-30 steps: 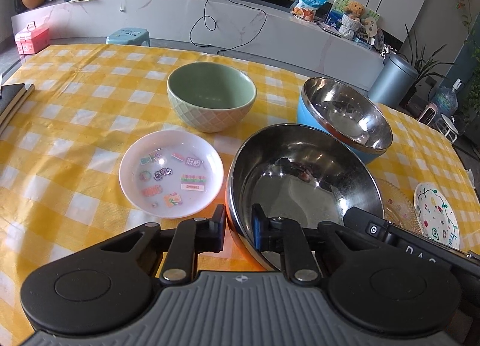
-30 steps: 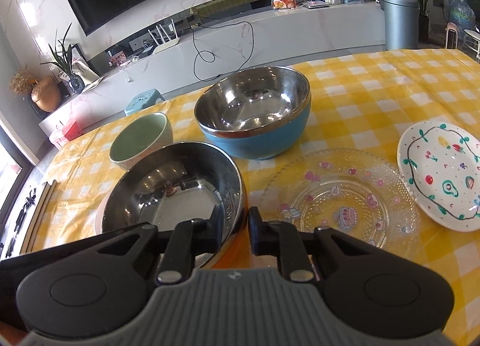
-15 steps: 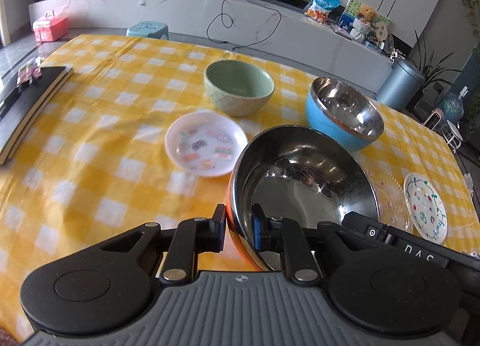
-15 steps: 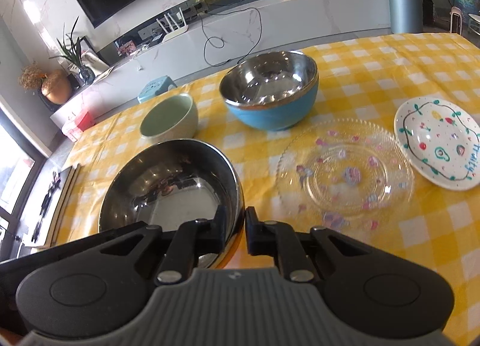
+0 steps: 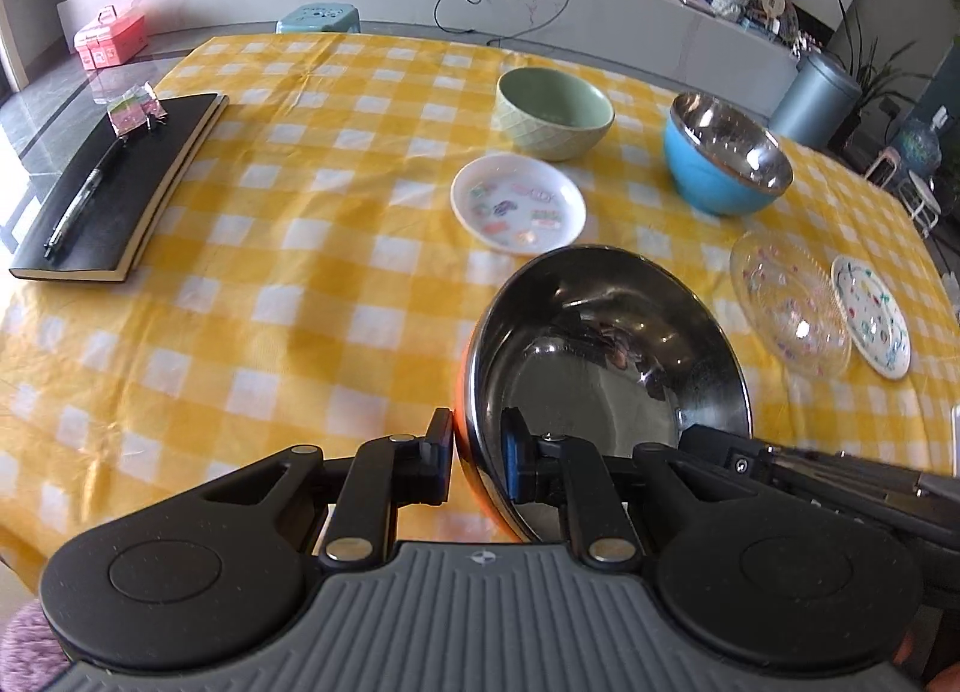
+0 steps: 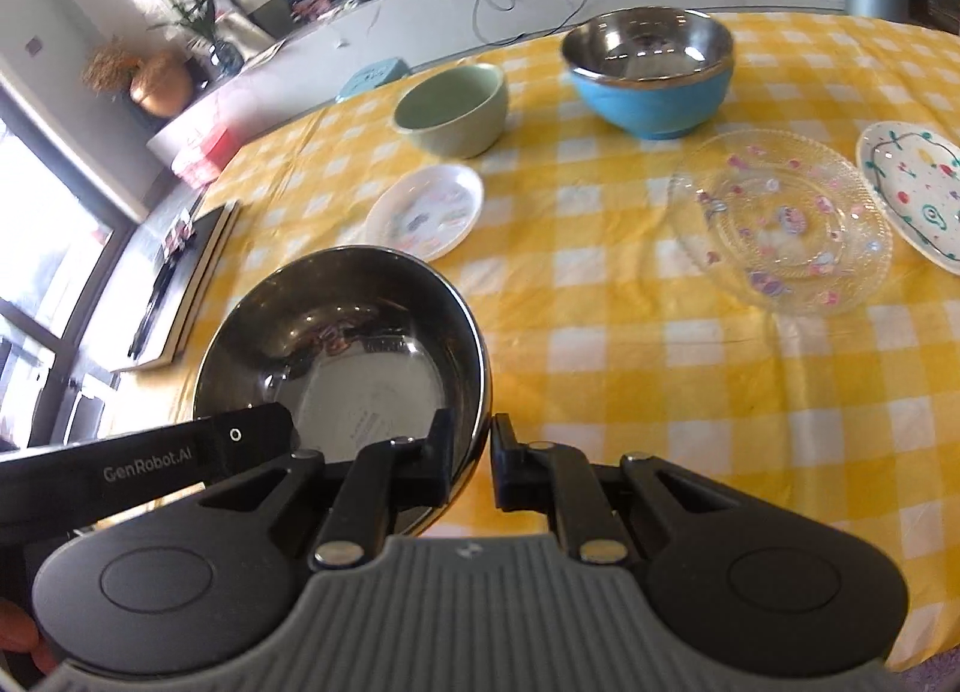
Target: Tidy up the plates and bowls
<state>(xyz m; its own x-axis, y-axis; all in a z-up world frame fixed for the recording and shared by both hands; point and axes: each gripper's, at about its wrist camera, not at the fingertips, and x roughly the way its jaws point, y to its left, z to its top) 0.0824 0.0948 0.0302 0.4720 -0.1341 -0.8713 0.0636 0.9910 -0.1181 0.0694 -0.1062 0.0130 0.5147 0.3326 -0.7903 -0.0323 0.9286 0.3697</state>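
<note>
Stainless steel inside, orange outside: the steel bowl (image 5: 606, 356) I am carrying, lifted clear of the yellow checked tablecloth (image 5: 252, 284) and tilted, sitting low and centre-right in the left wrist view, lower left in the right wrist view. Interior mirror-bright, empty, with dark reflections.

Grip: left gripper (image 5: 477, 461) pinches the near rim, one finger outside on the orange wall, one inside. Right gripper (image 6: 471, 461) clamps the opposite rim (image 6: 480, 392) the same way. Both jaws narrow, closed on thin metal.

Handling note, my judgement: the likely destination is the blue steel-lined bowl (image 5: 726, 167), upper right of the left view, for nesting. I would keep both pinches even, level the bowl before lowering, and centre it over the blue rim; a polished rim could slip under uneven pull.

Around it, on the cloth:
- green ceramic bowl (image 5: 555, 113), upper centre.
- small white plate with stickers (image 5: 519, 203), just beyond the carried bowl.
- clear glass plate (image 5: 789, 302) and painted white plate (image 5: 870, 317), right edge, close together.
- black notebook with pen (image 5: 117, 188), far left.
</note>
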